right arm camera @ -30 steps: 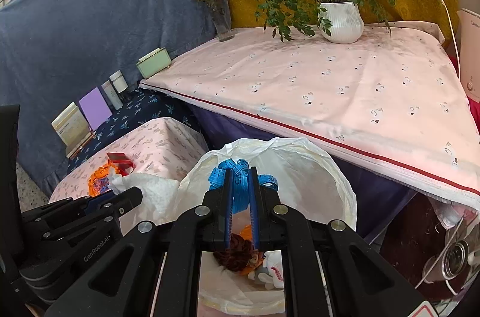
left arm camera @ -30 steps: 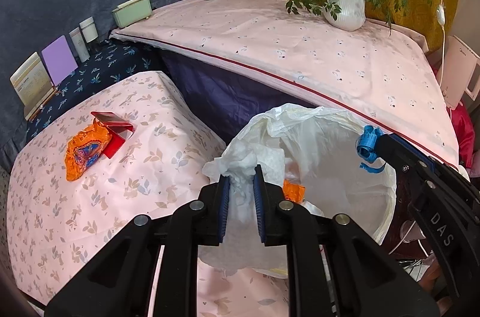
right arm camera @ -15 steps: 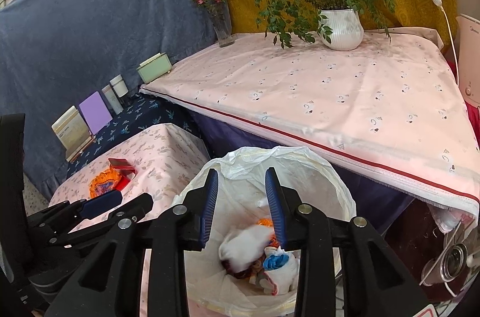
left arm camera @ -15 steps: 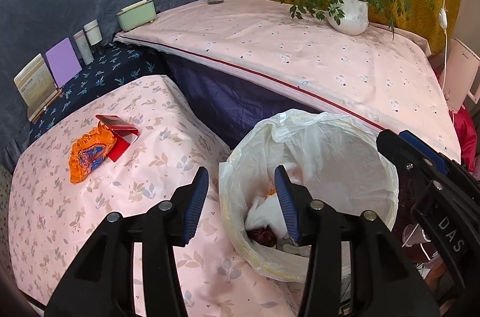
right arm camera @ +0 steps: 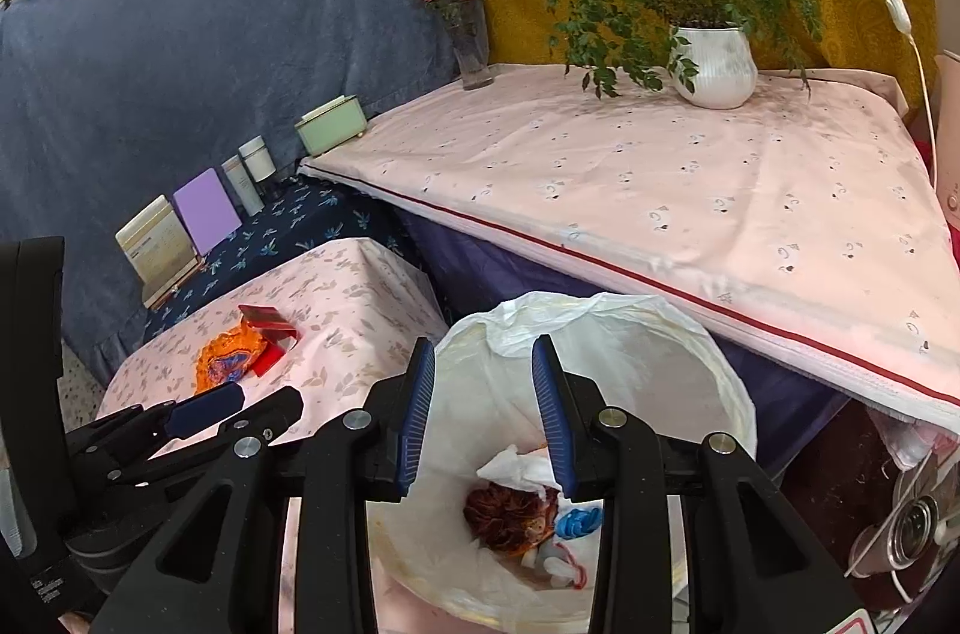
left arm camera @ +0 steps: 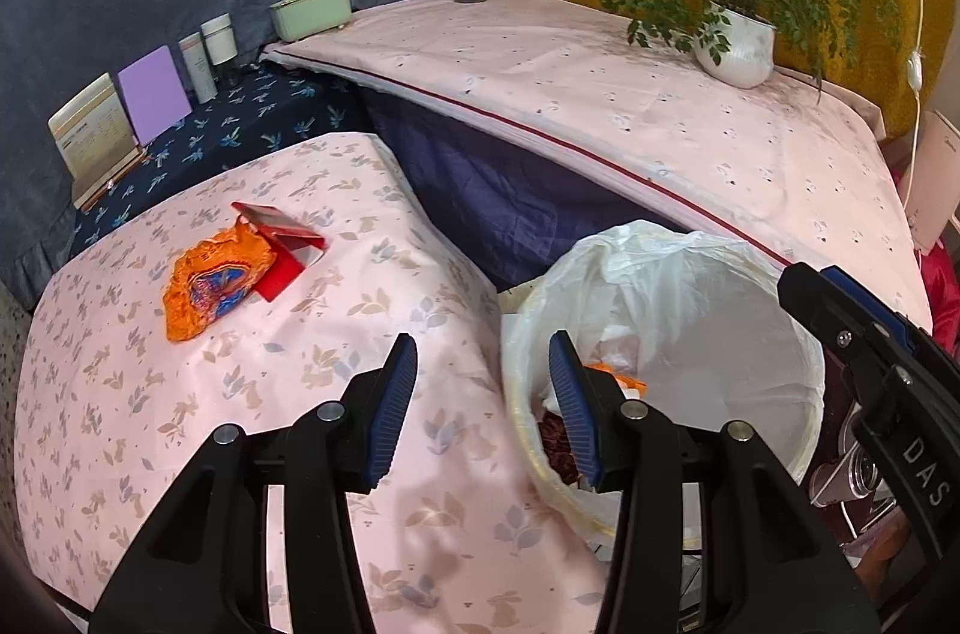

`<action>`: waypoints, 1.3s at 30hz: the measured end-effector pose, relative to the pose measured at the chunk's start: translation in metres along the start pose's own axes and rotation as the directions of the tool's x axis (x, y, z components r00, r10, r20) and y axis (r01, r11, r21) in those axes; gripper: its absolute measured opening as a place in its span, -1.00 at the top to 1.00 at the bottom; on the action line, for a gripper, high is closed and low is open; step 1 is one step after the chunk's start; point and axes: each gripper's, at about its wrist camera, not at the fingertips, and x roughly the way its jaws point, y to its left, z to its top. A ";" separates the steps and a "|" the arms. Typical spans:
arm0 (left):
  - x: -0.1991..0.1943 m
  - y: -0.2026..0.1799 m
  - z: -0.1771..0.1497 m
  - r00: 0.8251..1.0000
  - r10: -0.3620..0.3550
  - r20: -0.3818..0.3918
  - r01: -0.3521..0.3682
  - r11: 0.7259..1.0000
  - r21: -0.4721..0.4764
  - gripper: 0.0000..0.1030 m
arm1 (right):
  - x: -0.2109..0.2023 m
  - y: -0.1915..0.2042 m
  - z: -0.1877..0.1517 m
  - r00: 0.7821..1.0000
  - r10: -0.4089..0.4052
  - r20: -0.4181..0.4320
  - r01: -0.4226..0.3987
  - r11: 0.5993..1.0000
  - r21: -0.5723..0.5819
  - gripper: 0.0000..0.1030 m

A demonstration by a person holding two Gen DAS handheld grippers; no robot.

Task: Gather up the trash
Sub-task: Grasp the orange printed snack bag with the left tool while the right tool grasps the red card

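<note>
Task partly done, judging by the bin: its white liner already holds a white tissue, a brown crumpled lump, a blue scrap and bits of orange. Left to collect: an orange wrapper and a red packet, touching each other on the floral-cloth table, well apart from the bin, on its left side. Nothing else on that table looks like trash; the long table behind has only a plant pot, a vase and a green box.

Left gripper: jaws spread wide, empty. It hangs over the table edge w/ one finger above the cloth and the other above the bin rim; no contact visible.

Right gripper: jaws also spread, empty, directly over the bin mouth, w/ the trash below and not touching.

Likely next: left goes for wrapper + packet, since it's the nearer one.
</note>
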 end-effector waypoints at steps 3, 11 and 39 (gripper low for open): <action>0.000 0.014 -0.002 1.000 0.013 -0.001 -0.013 1.000 -0.021 0.15 | 0.004 0.012 0.000 1.000 0.010 -0.008 -0.011 1.000 -0.014 0.34; 0.001 0.054 -0.004 0.999 0.042 -0.009 -0.043 0.996 -0.084 0.15 | 0.018 0.047 -0.001 0.999 0.039 -0.031 -0.041 0.998 -0.057 0.34; 0.056 0.240 -0.021 0.978 0.182 -0.100 -0.204 0.934 -0.293 -0.27 | 0.144 0.198 -0.021 0.978 0.116 -0.171 -0.153 0.963 -0.221 0.10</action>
